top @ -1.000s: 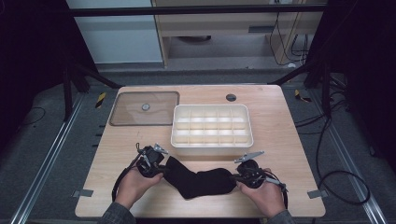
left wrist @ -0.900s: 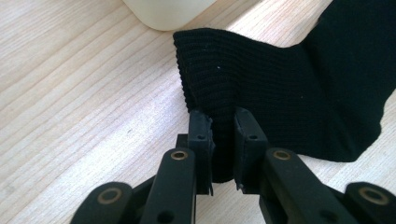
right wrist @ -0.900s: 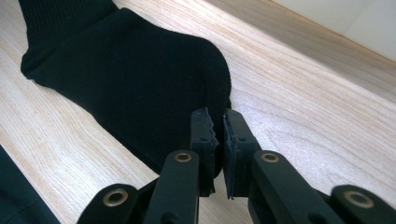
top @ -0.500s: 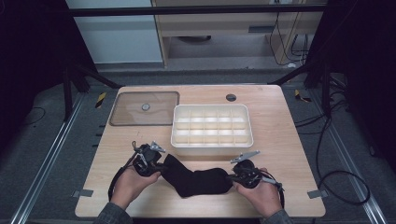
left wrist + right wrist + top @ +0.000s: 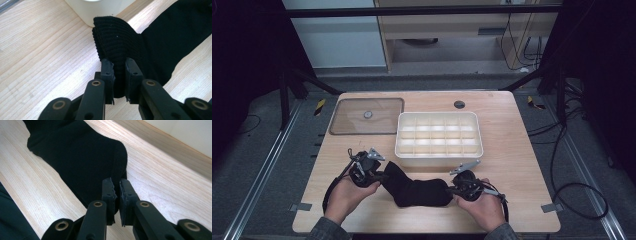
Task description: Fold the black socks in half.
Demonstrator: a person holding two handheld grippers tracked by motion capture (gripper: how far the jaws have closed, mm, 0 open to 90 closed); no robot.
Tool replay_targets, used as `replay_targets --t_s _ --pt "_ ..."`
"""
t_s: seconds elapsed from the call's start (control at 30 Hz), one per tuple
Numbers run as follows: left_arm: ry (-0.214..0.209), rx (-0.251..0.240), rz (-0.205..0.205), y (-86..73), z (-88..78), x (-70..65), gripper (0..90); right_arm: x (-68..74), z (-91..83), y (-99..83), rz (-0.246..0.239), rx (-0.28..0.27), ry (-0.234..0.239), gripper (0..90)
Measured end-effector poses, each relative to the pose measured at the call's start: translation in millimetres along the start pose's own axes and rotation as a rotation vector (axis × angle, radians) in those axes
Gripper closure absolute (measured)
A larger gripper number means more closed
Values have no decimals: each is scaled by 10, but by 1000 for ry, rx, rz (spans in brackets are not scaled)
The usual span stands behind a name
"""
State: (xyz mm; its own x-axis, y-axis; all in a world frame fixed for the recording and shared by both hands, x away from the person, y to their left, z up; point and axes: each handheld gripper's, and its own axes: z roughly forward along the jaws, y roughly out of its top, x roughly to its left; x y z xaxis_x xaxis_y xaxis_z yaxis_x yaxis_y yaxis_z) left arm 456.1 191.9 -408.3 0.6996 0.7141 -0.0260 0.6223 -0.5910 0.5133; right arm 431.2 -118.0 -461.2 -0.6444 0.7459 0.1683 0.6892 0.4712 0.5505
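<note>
Wooden table [image 5: 522, 165], black sock [image 5: 414, 187] bunched shorter, both grippers clamped as before

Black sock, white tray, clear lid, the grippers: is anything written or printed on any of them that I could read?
None can be read. The black sock, the white divided tray, the clear lid and the wooden table carry no visible words, labels or numbers, and none shows on the left gripper or right gripper.

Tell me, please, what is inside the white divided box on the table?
The white divided box shows rows of small compartments, and those visible look empty. The floors of the nearest row are partly hidden by its front wall. The black sock lies outside, in front of it.
</note>
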Motion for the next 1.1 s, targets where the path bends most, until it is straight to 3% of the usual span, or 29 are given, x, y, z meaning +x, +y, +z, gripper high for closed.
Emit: replay_targets --t_s 0.7,1.1 --pt "-22 -19 41 118 -94 -174 795 84 101 178 -12 12 32 842" --pt "-31 -5 71 183 -91 -255 794 103 159 229 -9 30 48 841"
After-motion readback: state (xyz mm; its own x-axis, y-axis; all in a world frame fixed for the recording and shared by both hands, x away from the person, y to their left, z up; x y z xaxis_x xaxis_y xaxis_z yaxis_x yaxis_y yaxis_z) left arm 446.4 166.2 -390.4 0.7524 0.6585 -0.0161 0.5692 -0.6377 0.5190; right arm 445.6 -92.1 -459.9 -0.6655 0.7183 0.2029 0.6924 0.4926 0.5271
